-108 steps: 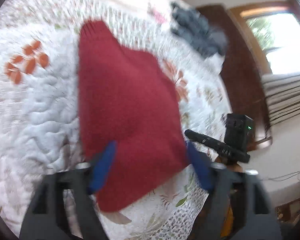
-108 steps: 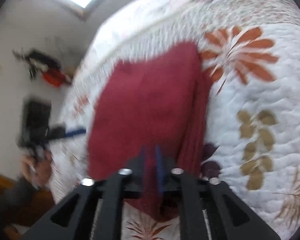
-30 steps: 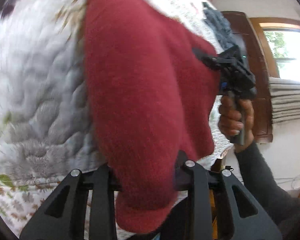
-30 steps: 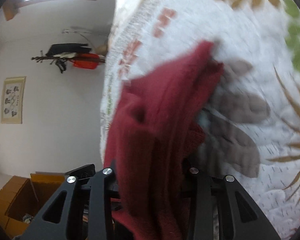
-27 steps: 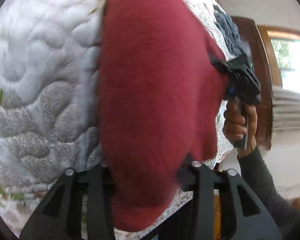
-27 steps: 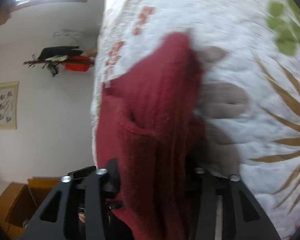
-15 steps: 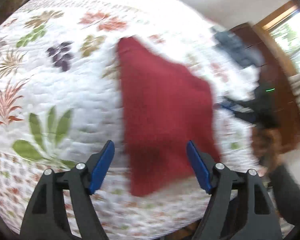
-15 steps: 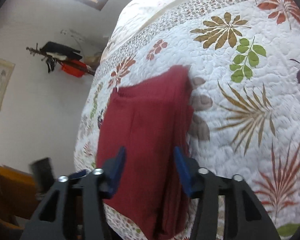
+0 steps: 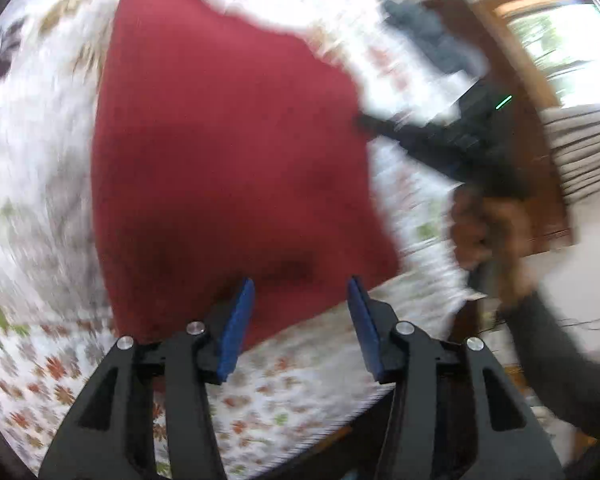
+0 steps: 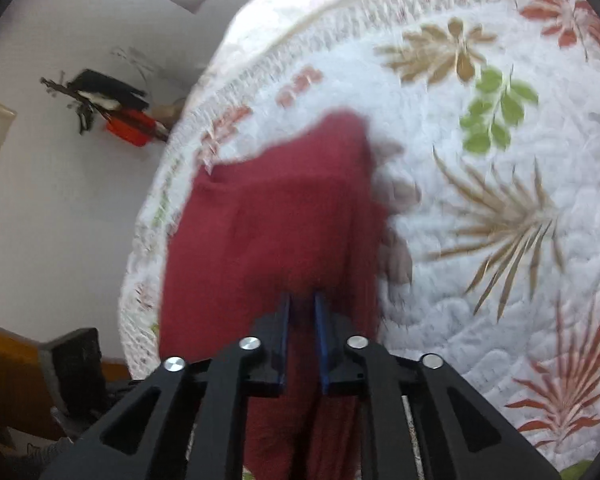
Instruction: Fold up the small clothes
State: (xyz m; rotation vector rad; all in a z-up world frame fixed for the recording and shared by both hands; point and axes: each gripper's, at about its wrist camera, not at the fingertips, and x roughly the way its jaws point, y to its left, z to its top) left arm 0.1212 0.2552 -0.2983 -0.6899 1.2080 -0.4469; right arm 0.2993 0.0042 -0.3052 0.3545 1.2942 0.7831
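The red sweater [image 9: 228, 152] now lies flat on the bed quilt [image 10: 500, 300], at its near edge (a second ago it hung bunched). Left gripper [image 9: 302, 312] has let go, jaws apart; right gripper [image 10: 302, 312] pinches the sweater's hem.

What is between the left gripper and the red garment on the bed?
Nothing visible. The left gripper is open, and the red garment lies on the quilt right ahead of it, its near edge between the blue fingers. The right gripper is shut on the garment at another edge.
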